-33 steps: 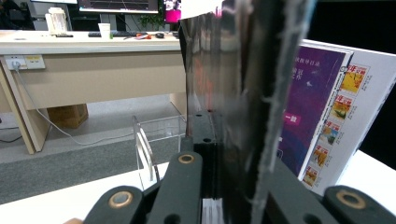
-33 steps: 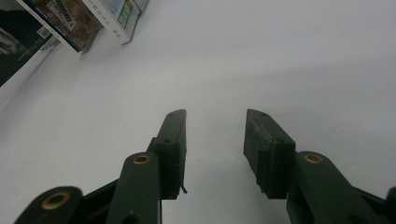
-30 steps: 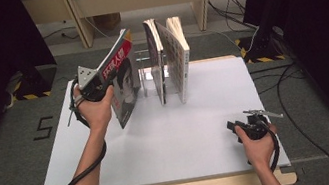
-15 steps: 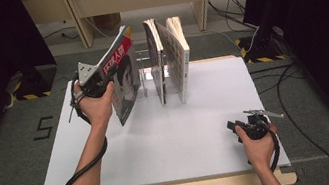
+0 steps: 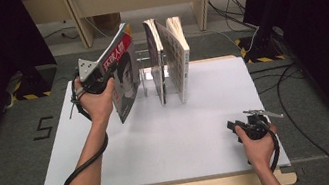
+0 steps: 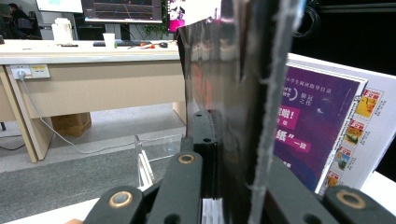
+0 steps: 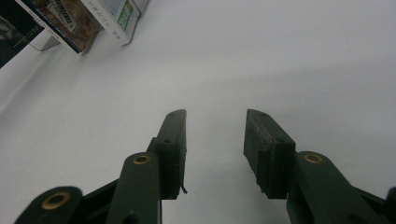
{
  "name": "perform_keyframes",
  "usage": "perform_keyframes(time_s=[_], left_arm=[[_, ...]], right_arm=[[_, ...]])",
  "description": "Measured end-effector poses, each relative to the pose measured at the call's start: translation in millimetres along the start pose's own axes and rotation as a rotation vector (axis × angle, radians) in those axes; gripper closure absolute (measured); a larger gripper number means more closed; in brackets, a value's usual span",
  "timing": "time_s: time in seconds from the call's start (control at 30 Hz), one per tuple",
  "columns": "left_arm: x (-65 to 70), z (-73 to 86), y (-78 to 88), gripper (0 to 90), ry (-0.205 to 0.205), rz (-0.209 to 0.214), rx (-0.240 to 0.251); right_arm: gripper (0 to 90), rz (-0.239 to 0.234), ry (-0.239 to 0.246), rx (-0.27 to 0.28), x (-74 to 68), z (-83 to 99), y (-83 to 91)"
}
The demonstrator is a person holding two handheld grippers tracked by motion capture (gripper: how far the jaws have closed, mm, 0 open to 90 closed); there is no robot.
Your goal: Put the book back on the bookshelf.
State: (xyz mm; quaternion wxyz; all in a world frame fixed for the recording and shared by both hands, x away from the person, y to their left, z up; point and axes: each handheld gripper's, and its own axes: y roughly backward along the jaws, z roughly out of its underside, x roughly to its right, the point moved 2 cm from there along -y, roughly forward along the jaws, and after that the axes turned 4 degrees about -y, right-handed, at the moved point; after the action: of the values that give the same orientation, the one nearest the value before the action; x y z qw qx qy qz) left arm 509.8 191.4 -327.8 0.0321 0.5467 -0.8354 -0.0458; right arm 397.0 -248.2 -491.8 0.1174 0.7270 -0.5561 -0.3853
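The left tongs (image 5: 108,77) are clenched on a magazine (image 5: 124,74) with a red title band and a portrait on its cover, and they grip it at its near edge, in the upper half. The magazine is tilted, its top leaning away towards the far side of the desk (image 5: 170,137), and its lower corner is close to the white surface; I cannot tell if it touches there. It stands just to the left of a clear rack (image 5: 147,77) at the far middle of the desk. In this rack two other magazines are already standing: a thin one (image 5: 156,63) nearly upright, and beside it on the right a thicker one (image 5: 181,57) that leans a little. In the left gripper view the dark glossy cover (image 6: 219,93) is pressed between the two jaws of the left tongs (image 6: 233,186), and behind it the back cover of a standing magazine (image 6: 322,126) (purple, with small pictures at its side) is seen. The right tongs (image 5: 233,127) are released, with nothing between them, and they rest low over the near right part of the desk, well apart from the rack. In the right gripper view the right tongs (image 7: 215,140) have bare white desk (image 7: 280,60) between their jaws.
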Motion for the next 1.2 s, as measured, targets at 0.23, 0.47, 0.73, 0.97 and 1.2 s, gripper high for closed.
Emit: perform_keyframes(time_s=[0.23,0.47,0.73,0.97,1.2], left_arm=[[-0.5,-1.3,-4.0,86.5,0.001,-0.001,-0.001],[-0.5,-2.6,-7.5,86.5,0.0,-0.003,0.001],[-1.1,-4.4,-10.5,86.5,0.002,-0.004,0.004],[-2.2,-4.9,-14.7,86.5,0.012,-0.001,0.003],[-2.5,-4.9,-18.2,86.5,0.012,-0.006,0.003]], right_arm=[[59.5,0.0,0.0,0.001,0.0,0.0,-0.1],[59.6,0.0,-0.001,0.0,0.2,0.1,-0.2],[59.6,-0.002,-0.002,0.0,0.3,0.1,-0.1],[59.6,-0.002,-0.008,-0.002,0.4,0.2,-0.2],[59.6,0.001,-0.001,-0.005,1.3,0.2,-0.1]])
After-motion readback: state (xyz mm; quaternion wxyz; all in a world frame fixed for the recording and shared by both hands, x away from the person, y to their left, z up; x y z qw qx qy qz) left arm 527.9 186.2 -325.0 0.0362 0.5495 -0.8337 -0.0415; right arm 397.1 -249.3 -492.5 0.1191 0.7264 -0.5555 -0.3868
